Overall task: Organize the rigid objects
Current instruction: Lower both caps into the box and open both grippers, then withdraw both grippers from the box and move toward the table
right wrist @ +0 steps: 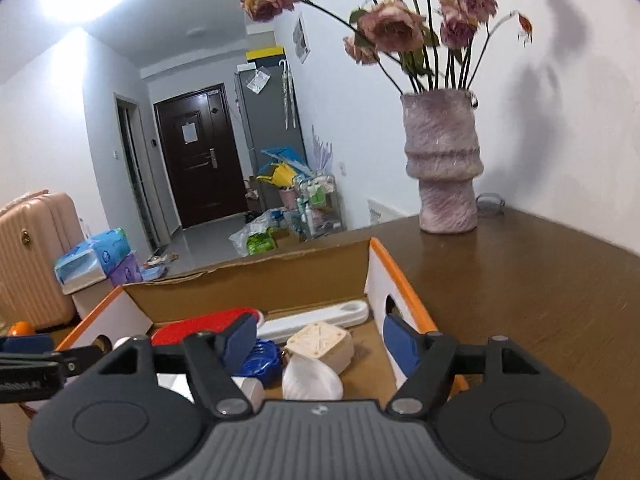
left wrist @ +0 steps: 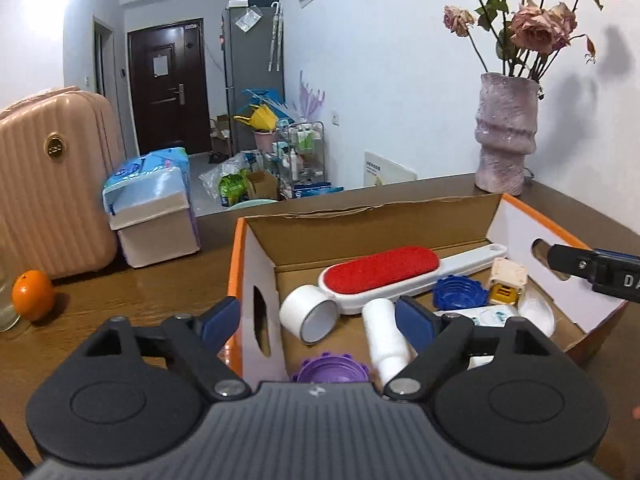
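An open cardboard box [left wrist: 440,208] with orange rims stands on the wooden table. In it lie a red lint brush [left wrist: 380,270], a white tape roll [left wrist: 308,312], a white bottle [left wrist: 384,332], a blue lid [left wrist: 460,292], a purple lid [left wrist: 328,370] and a beige block [left wrist: 508,276]. My left gripper [left wrist: 320,320] is open astride the box's left wall, pressing nothing. My right gripper [right wrist: 320,344] is open at the right wall of the box [right wrist: 248,284], one finger over the blue lid [right wrist: 260,360], the beige block [right wrist: 320,340] below the gap. Neither holds anything.
A purple vase of dried roses [right wrist: 444,168] stands behind the box at the table's far corner. An orange [left wrist: 32,296] and a glass [left wrist: 6,308] sit at the left. Off the table are a pink suitcase [left wrist: 52,184] and tissue packs [left wrist: 152,184].
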### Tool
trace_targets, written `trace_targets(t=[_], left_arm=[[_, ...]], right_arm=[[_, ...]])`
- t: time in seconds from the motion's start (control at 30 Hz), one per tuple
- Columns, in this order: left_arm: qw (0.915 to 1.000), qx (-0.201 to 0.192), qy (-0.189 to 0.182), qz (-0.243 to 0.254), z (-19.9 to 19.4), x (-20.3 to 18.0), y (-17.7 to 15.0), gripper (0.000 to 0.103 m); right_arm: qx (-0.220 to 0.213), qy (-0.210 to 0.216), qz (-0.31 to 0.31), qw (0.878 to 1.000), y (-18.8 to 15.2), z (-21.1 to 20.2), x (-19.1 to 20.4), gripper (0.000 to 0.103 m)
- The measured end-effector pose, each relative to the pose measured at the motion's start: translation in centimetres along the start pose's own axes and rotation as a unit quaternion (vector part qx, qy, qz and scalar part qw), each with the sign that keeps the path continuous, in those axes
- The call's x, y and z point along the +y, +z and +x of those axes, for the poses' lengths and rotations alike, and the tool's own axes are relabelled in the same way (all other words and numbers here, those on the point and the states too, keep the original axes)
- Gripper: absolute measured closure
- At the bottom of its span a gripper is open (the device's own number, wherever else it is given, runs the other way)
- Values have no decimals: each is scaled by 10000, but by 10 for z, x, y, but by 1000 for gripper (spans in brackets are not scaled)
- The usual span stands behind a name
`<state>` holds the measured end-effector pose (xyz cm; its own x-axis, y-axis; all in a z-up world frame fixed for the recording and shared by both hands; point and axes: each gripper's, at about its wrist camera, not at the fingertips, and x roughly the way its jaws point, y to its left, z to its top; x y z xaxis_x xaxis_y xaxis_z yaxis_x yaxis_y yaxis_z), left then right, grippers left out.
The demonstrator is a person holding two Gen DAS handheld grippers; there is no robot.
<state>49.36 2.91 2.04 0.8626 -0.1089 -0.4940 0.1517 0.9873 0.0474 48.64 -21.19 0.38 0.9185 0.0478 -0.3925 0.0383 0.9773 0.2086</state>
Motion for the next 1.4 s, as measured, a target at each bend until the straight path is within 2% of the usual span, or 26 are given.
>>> trace_targets(t=[0.23, 0.37, 0.57, 0.73, 0.9, 1.03, 1.2, 1.4], left_arm=[[9998, 59, 4, -168, -7, 3, 2, 13], [9998, 2, -65, -202, -25, 3, 4, 7], [9999, -148, -5, -40, -62, -5, 11, 1], [9988, -485, 48, 8, -113, -11, 18, 0], [9929, -1170, 155, 116, -169, -28, 17, 0], [9875, -1578, -23, 49, -203, -39, 7, 0], [9853, -1698, -13, -172, -234, -47, -15, 0], [9839, -1756, 161, -305, -272, -56, -50, 0]], right_arm=[[-7, 78, 185, 9998, 1, -2, -7, 32], [63, 110, 188, 9997, 5, -5, -7, 32], [244, 279, -374, 9986, 17, -29, 11, 30], [33, 310, -589, 9978, 33, -76, 17, 21], [-362, 368, -790, 9955, 44, -129, 15, 19], [-690, 403, -987, 9919, 44, -170, 13, 16], [-851, 425, -1233, 9878, 30, -209, 8, 13], [-917, 571, -1585, 9814, -8, -256, 5, 12]])
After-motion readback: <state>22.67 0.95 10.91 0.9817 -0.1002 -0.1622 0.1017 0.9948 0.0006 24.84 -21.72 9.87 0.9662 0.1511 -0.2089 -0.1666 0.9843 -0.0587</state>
